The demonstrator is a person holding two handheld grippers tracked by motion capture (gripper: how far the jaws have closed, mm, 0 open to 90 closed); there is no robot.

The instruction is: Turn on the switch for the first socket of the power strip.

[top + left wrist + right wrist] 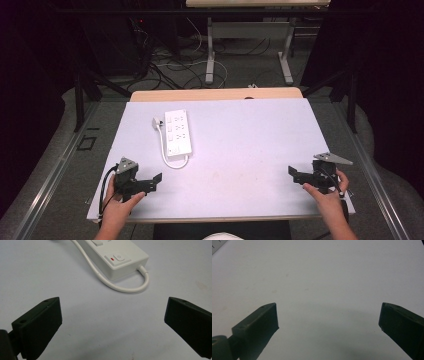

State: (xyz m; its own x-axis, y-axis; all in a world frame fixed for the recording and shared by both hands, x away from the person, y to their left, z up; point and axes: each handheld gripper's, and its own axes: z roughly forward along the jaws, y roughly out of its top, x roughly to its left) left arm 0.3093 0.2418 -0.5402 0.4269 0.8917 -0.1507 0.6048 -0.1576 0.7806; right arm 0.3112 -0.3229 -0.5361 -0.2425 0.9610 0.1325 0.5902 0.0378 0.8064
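1. White power strip [178, 132] lying flat on the white table [250, 150], left of centre, long side running away from the person; switch end nearest, seen in the left gripper view with a red mark beside the button.
2. White cord [167, 150] leaving the near end, looping round and running up the strip's left side to a plug [157, 121] resting just beside the far corner.
3. Left gripper [150, 182] near the front left edge, jaws spread wide, nothing between them; strip just ahead of it, apart.
4. Right gripper [297, 175] near the front right edge, jaws likewise spread wide and empty; well apart from the strip, over bare table.
5. Likely handling: rigid plastic body, light to moderate in weight, smooth and somewhat slippery; not fragile, though best kept off the switch and sockets.
6. Best hold, as a judgement: across the narrow width, jaws on the two long side walls, near the middle for balance.
7. Cord soft and springy, likely to drag or swing; a poor place to lift from.
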